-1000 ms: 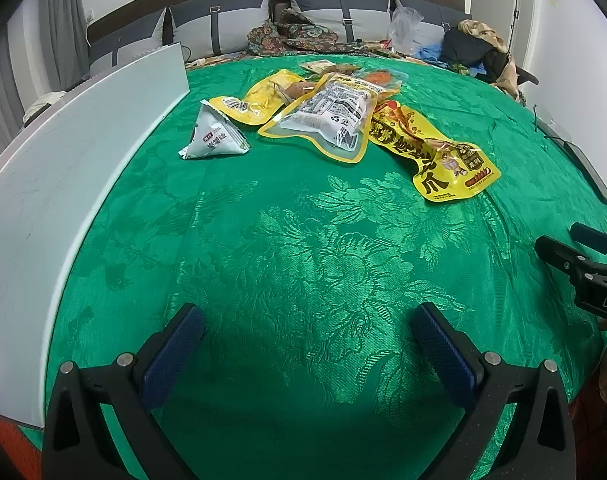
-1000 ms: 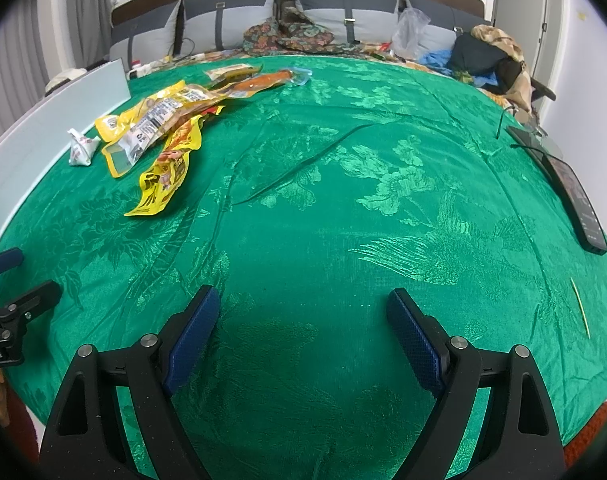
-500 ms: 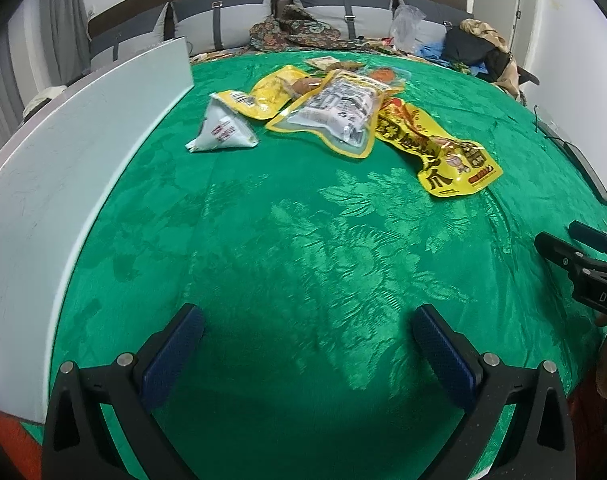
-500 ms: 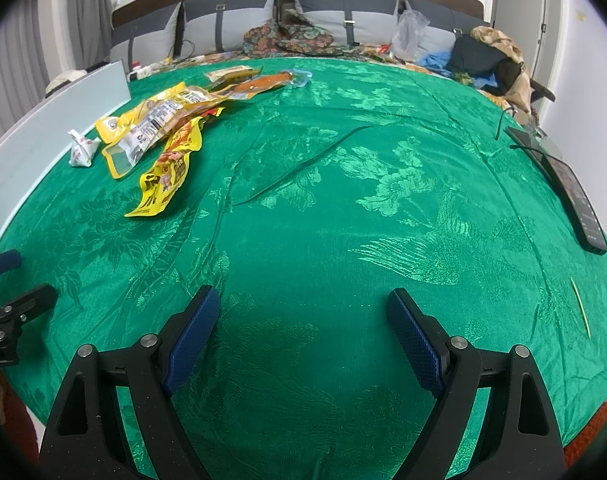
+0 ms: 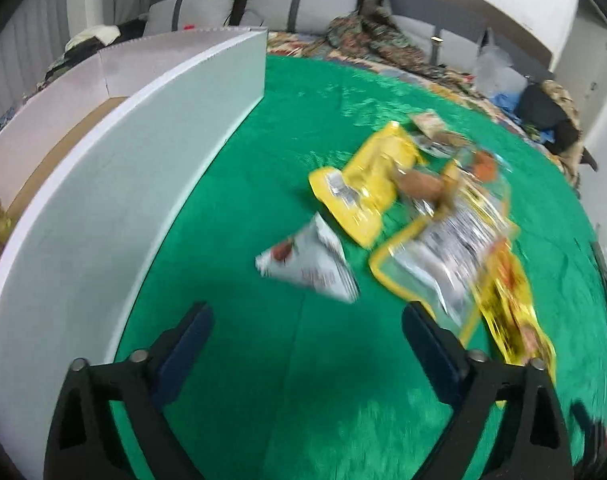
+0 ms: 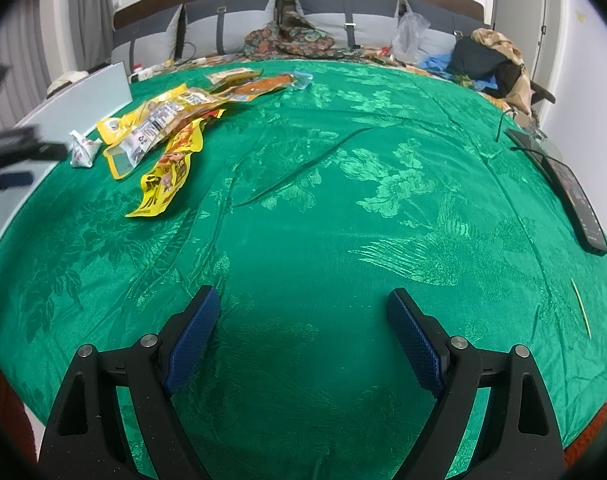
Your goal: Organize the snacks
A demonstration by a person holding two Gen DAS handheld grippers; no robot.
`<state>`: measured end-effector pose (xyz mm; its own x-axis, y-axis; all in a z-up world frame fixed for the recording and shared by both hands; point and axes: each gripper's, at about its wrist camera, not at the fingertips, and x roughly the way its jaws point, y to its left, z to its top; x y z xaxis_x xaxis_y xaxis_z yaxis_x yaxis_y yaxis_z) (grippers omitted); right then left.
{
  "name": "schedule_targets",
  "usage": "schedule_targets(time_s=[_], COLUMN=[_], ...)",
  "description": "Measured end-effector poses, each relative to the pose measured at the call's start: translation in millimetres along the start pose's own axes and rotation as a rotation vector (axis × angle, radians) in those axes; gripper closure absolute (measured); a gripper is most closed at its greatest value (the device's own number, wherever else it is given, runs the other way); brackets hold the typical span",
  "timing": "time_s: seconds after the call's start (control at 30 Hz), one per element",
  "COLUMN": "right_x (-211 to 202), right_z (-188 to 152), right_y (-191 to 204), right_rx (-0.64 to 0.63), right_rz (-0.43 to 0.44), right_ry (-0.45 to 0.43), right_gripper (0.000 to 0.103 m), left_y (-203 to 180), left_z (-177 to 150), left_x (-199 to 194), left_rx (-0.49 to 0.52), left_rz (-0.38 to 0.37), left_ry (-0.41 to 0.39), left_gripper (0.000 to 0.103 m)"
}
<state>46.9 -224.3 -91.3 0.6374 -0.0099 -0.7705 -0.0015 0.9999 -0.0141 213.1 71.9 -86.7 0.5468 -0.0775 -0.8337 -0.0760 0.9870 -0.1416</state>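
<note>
A heap of snack packets lies on the green cloth. A small white triangular packet (image 5: pixel 309 266) (image 6: pixel 82 148) sits nearest my left gripper (image 5: pixel 305 334), just ahead of its fingertips. Behind it are a yellow packet (image 5: pixel 369 182), a clear yellow-edged pouch (image 5: pixel 443 256) (image 6: pixel 151 132) and a yellow printed packet (image 5: pixel 511 304) (image 6: pixel 167 176). My left gripper's jaws are closing with nothing between them. My right gripper (image 6: pixel 303 326) hovers open and empty over bare cloth, far right of the heap. The left gripper shows blurred at the left edge of the right wrist view.
A white open box (image 5: pixel 115 184) stands along the table's left side, with something gold inside at its near end. A dark phone (image 6: pixel 575 204) with a cable lies at the table's right edge. A sofa with cushions and clothes runs behind the table.
My left gripper has swung forward and leftward to the snack heap and rolled; the triangular packet now lies just ahead of its fingers. The right gripper has stayed still.
</note>
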Motion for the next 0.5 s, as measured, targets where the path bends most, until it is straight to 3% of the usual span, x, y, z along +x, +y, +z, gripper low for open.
schedule_targets(time_s=[0.07, 0.13, 0.17, 0.2, 0.27, 0.37, 0.5], right_x=[-0.2, 0.1, -0.3, 0.0, -0.1, 0.0, 0.1], right_z=[-0.3, -0.1, -0.8, -0.6, -1.2, -1.4, -1.6], right_y=[-0.1, 0.0, 0.0, 0.1, 0.1, 0.0, -0.2], right_rx=[0.0, -0.001, -0.001, -0.001, -0.003, -0.003, -0.002], right_rz=[0.0, 0.0, 0.0, 0.0, 0.001, 0.002, 0.003], right_ry=[0.0, -0.001, -0.002, -0.003, -0.005, -0.004, -0.004], right_gripper=[0.014, 0.014, 0.014, 0.014, 0.014, 0.014, 0.014], left_y=[-0.4, -2.8, -3.1, -2.9, -0.5, 0.8, 4.9], left_z=[10.3, 14.9, 15.9, 15.9, 13.3, -0.5, -36.5], left_x=[15.2, 27.6, 31.7, 32.3, 25.0, 9.6, -22.9], left_rx=[-0.012, -0.003, 0.006, 0.02, 0.047, 0.136, 0.211], left_rz=[0.008, 0.012, 0.01, 0.012, -0.013, -0.014, -0.111], left_ry=[0.019, 0.036, 0.04, 0.03, 0.002, -0.019, -0.012], left_gripper=[0.012, 0.024, 0.045, 0.058, 0.068, 0.075, 0.076])
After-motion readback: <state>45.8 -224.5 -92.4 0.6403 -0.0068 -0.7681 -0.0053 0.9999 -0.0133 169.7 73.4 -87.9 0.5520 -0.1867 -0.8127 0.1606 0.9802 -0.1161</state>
